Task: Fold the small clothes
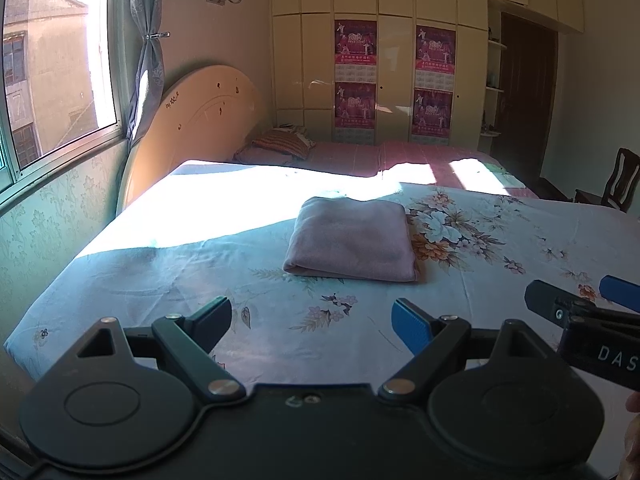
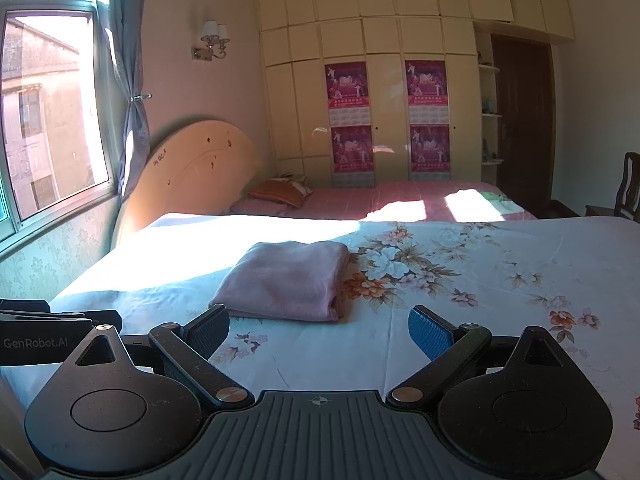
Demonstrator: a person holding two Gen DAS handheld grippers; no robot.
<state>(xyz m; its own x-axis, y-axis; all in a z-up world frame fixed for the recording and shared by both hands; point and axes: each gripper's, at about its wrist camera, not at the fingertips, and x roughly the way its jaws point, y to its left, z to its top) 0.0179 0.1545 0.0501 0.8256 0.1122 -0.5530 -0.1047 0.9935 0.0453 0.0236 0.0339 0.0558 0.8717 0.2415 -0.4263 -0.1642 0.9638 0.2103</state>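
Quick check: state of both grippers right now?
Left gripper: open, empty.
Right gripper: open, empty; the folded pink cloth lies untouched ahead.

Pink cloth [image 1: 352, 240]; pale blue floral bedsheet [image 1: 200, 264]; magenta posters [image 1: 355, 74].

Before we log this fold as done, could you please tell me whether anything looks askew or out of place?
Nothing stands out. The pink garment lies folded in a neat rectangle on the floral bedsheet, and both the left hand-held gripper and right hand-held gripper are open, apart from it.
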